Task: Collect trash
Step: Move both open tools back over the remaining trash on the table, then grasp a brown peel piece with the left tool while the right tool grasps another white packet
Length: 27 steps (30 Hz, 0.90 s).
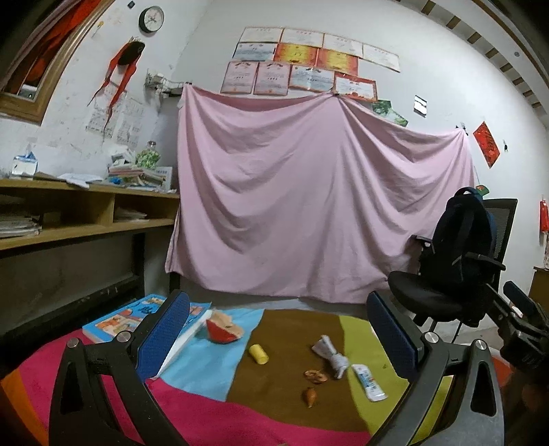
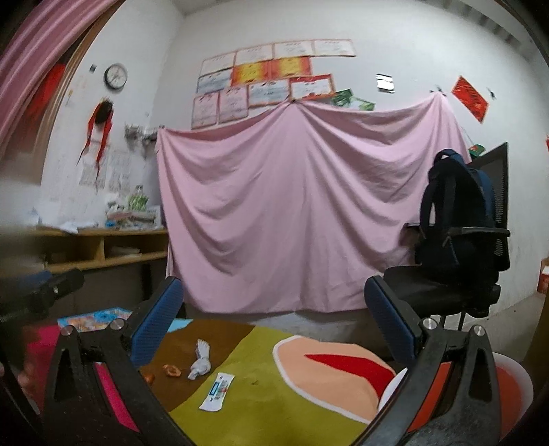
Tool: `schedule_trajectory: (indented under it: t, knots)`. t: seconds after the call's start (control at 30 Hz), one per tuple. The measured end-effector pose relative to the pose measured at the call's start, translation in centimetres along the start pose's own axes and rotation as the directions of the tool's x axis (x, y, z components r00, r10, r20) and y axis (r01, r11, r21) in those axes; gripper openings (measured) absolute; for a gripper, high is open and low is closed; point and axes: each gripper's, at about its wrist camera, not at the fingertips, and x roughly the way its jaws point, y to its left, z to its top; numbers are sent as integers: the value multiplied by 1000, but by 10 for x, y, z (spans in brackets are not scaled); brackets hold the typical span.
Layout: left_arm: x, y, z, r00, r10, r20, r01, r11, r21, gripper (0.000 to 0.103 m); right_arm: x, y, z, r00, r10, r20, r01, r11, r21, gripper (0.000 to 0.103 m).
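Pink bedsheet [image 1: 308, 206] hangs pinned across my back wall, with rows of paper certificates [image 1: 302, 58] above it. Round black-rimmed wall clock [image 1: 151, 19] sits upper left. Wooden shelf desk [image 1: 85, 212] on my left carries stacked papers and a green-patterned glass jar [image 1: 148, 156]. Black mesh office chair [image 1: 456, 274] on my right has a dark blue backpack [image 1: 463, 233] on its seat. Blue illustrated children's book [image 1: 137, 317] lies on the multicoloured patchwork table cloth [image 1: 206, 408].
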Motion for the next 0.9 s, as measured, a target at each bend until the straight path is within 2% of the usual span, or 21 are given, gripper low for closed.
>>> schedule_trajectory:
  t: [0.2, 0.33, 0.43, 0.53, 0.63, 0.73, 0.83, 0.9]
  knots:
    - [11, 11, -5, 998, 12, -68, -12, 1000, -11, 101, 27, 16, -9, 994, 37, -104, -41, 999, -33, 103]
    - [20, 17, -9, 993, 9, -115, -11, 1000, -21, 101, 45, 19, -19, 981, 57, -186, -63, 998, -25, 103]
    - [26, 18, -13, 988, 2, -156, -5, 1000, -19, 100, 60, 20, -28, 963, 64, -263, -72, 997, -20, 103]
    - [31, 16, -15, 983, -14, -183, 13, 1000, -10, 99, 76, 20, -40, 932, 78, -353, -86, 996, -6, 103]
    - [39, 14, -19, 973, -30, -230, 31, 1000, 1, 92, 90, 17, -50, 897, 100, -431, -100, 995, 24, 103]
    - [48, 14, -22, 957, -58, -285, 59, 998, -3, 81, 100, 12, -58, 866, 127, -484, -112, 992, 61, 100]
    - [58, 16, -26, 935, -93, -342, 91, 996, -20, 66, 108, 13, -67, 826, 162, -540, -138, 987, 85, 93]
    - [64, 15, -28, 915, -125, -383, 121, 992, -36, 60, 113, 14, -71, 804, 174, -569, -151, 985, 89, 82]
